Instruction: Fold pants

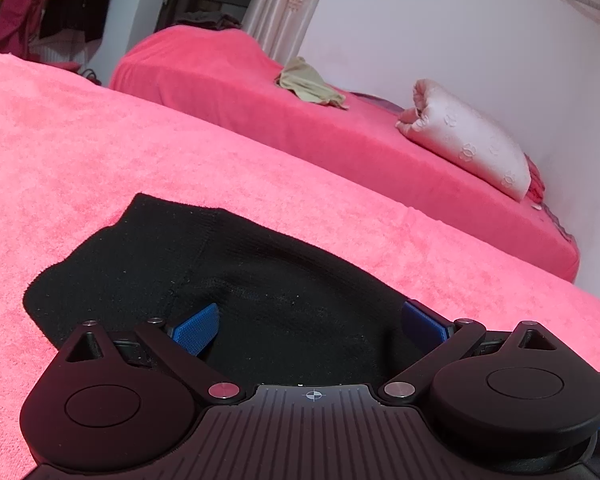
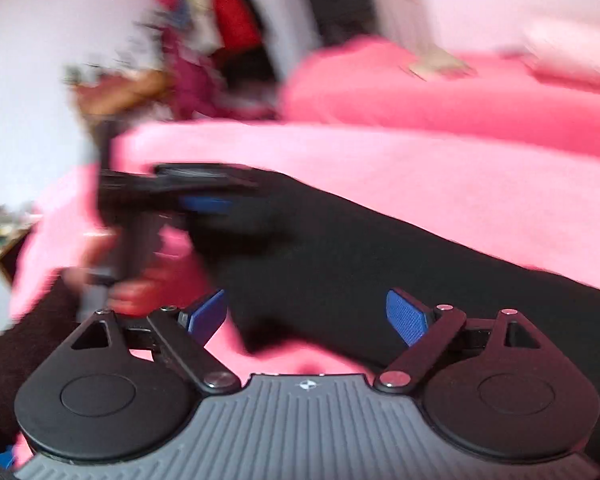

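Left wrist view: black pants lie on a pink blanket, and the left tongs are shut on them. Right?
Not quite. In the left wrist view the left tongs are open, jaws spread over the black pants. The pink blanket part is right.

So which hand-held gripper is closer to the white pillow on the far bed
Probably left. The left hand-held gripper, open over the black pants, faces the pillow across the pink blanket. The right hand-held gripper, also open, sits farther back.

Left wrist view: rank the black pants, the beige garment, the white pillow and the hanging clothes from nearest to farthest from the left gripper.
From the left gripper:
1. Black pants, directly under the open fingers.
2. White pillow, right, on the far bed.
3. Beige garment, centre, farther back on that bed.
4. Hanging clothes, upper left, at the back.
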Demonstrator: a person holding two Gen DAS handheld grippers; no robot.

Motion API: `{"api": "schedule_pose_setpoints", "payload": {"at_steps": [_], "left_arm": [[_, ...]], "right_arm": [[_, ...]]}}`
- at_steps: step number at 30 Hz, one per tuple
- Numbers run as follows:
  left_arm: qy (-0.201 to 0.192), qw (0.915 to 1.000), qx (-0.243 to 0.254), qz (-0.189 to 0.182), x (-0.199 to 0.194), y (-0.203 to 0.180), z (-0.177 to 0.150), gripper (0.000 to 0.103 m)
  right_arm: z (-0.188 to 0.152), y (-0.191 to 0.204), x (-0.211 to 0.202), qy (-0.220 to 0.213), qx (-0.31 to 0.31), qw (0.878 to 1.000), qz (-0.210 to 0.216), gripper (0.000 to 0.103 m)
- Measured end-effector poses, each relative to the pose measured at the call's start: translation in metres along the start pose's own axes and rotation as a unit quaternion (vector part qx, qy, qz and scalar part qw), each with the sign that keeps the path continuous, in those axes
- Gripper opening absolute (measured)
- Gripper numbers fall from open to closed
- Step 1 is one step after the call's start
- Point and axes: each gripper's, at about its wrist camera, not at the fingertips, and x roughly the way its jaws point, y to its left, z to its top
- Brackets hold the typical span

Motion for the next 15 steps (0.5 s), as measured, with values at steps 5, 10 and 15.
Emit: {"api": "schedule_pose_setpoints", "payload": {"at_steps": [5, 10, 15], "left_arm": [[-0.004, 0.9999, -0.009, -0.002, 0.0, 0.002, 0.0, 0.103], [-0.006, 0.9998, 0.017, 0.013, 0.0, -0.005, -0.003, 0.103], [-0.021, 0.9992, 0.031, 0.013, -0.007, -0.009, -0.003, 0.103]], "right_arm": [[-0.004, -0.038, -0.031, -0.107, 0.105, 0.985, -0.08, 0.079], [-0.01, 0.005, 0.003, -0.057, 0.039, 0.998, -0.008, 0.077], [-0.009, -0.046, 0.002, -0.065, 0.124, 0.989, -0.052, 0.003]]}}
